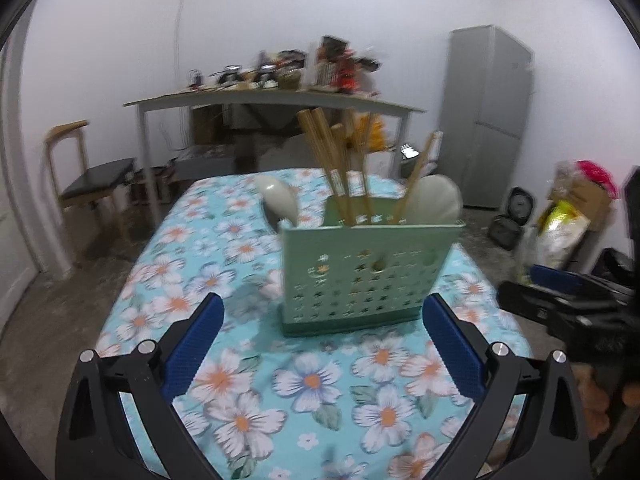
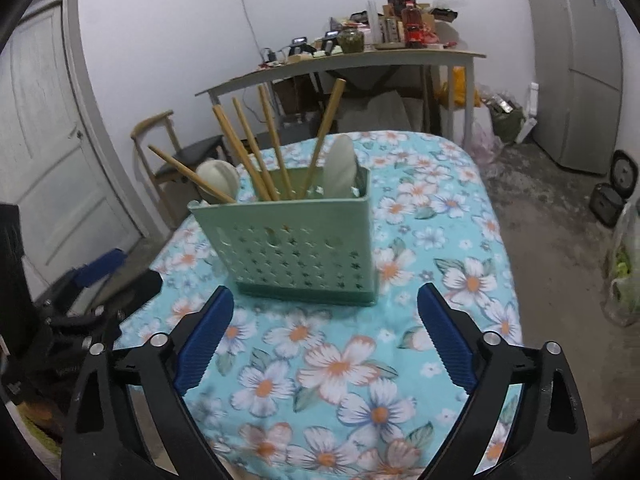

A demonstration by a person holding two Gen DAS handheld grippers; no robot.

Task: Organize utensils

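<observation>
A pale green perforated utensil holder (image 2: 304, 240) stands upright on the desk (image 2: 440, 208), which is covered by a turquoise cloth printed with white and orange flowers. All places below are given from this holder. Inside it stand several bamboo chopsticks (image 2: 248, 152), leaning at different angles, and two pale spoons (image 2: 340, 168) with their bowls up, one toward each end (the left-wrist view is blurred, so its details are softer).

The left tongs (image 1: 322, 316) sit nearer the camera than the holder, jaws spread wide with nothing between the blue pads; in that view the holder's base lies between the two fingertips but apart from both. The right tongs (image 2: 326, 308) are likewise in front of the holder, jaws wide and empty, fingertips clear of its base. Each pair of tongs shows at the edge of the other's view.

Behind the holder, past the far edge of the cloth, a second, longer table (image 2: 360, 62) stands against the white wall, crowded with bottles, jars and small boxes. To the holder's left in the right-wrist view are a wooden chair (image 2: 180, 152) with a dark seat and a white panelled door (image 2: 52, 140). To its right stands a tall grey refrigerator (image 2: 576, 68) on a rough concrete floor (image 2: 552, 240), with bags and a dark rice cooker (image 2: 624, 172) nearby.
</observation>
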